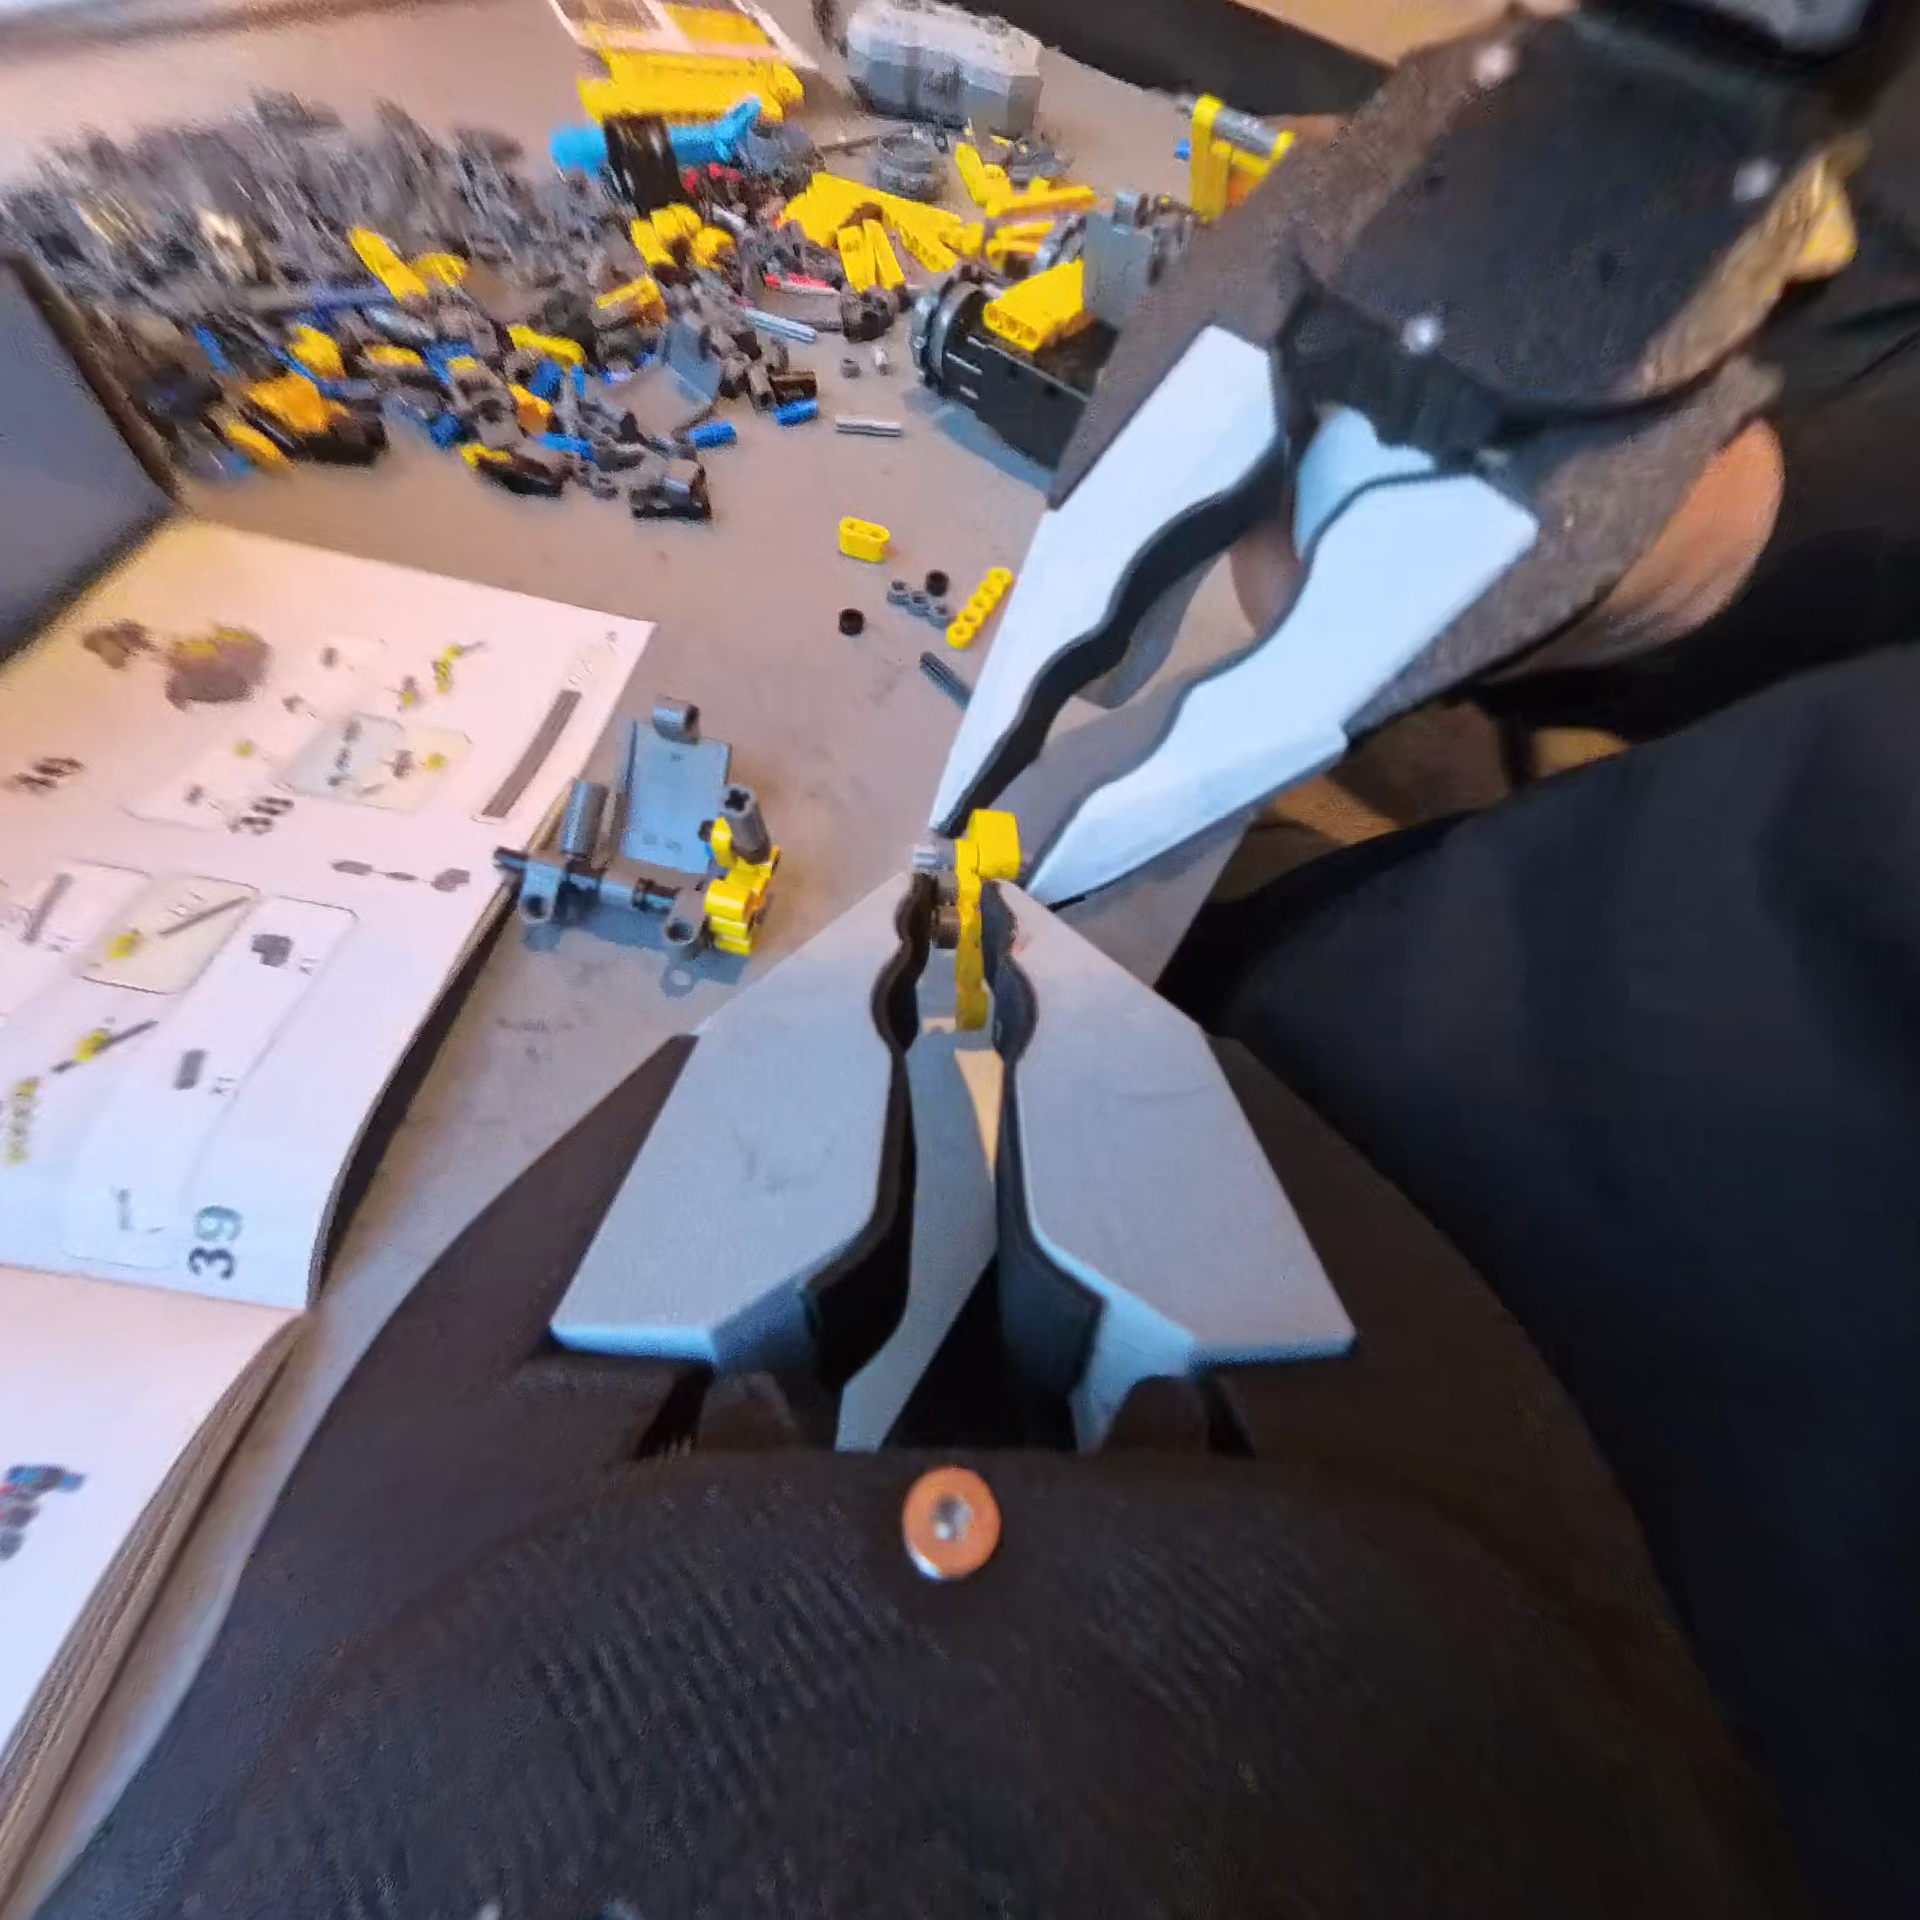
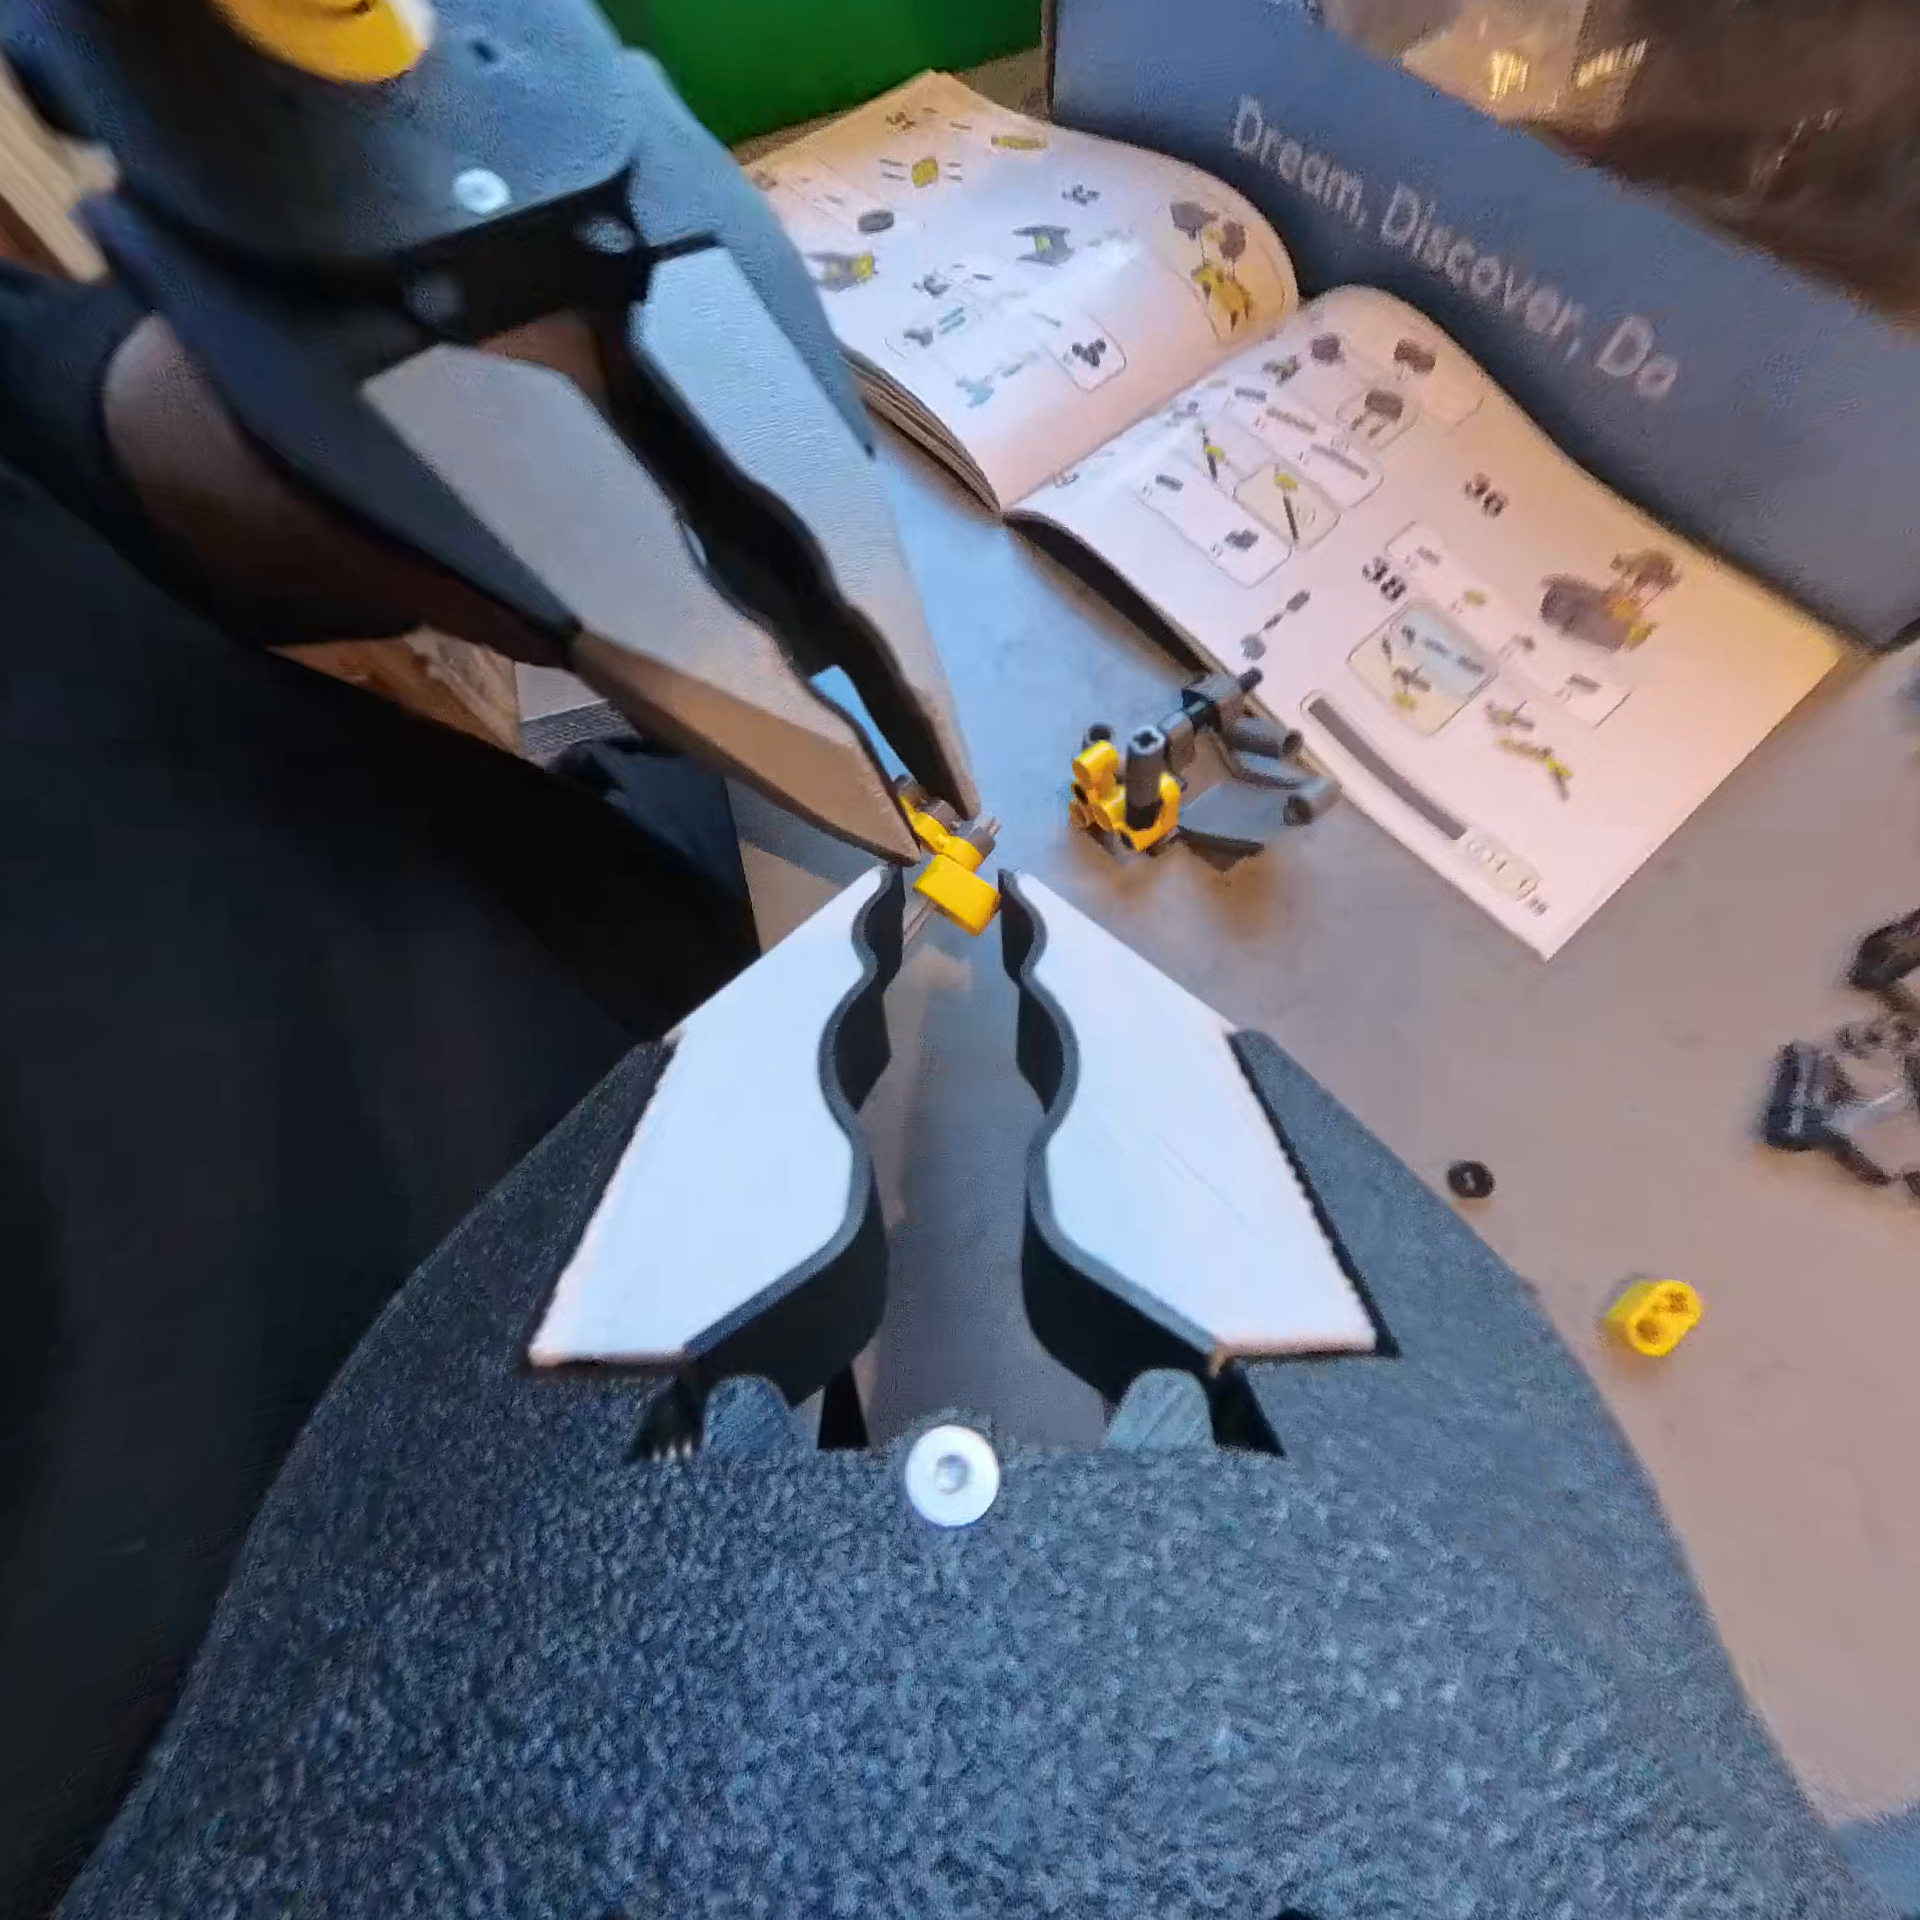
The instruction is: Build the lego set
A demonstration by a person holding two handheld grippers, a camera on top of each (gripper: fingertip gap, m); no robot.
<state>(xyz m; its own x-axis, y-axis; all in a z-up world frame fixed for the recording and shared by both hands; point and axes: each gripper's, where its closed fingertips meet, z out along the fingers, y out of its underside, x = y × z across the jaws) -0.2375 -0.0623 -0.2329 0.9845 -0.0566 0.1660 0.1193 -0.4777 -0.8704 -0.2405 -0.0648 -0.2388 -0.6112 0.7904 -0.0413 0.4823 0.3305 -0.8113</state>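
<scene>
Grey tabletop (image 1: 790,644), open instruction booklet (image 1: 260,883) and loose-parts pile (image 1: 416,343) behind. Left gripper (image 1: 951,914) clamps a yellow beam piece (image 1: 977,935); right gripper (image 2: 948,883), jaws narrowly apart, brackets its free end without gripping. Grey-yellow subassembly (image 1: 649,847) lies just beside.

Far brick pile (image 1: 416,312) blurred; booklet (image 1: 260,883) cut by edge.

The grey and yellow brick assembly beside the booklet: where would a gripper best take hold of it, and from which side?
Probably the flat grey plate of the grey and yellow assembly, fingers closing across its two long edges from above. It lies flat on the table with those edges exposed, while the yellow end is knobbly. The open booklet crowds one side, so a sideways approach looks tighter.
</scene>
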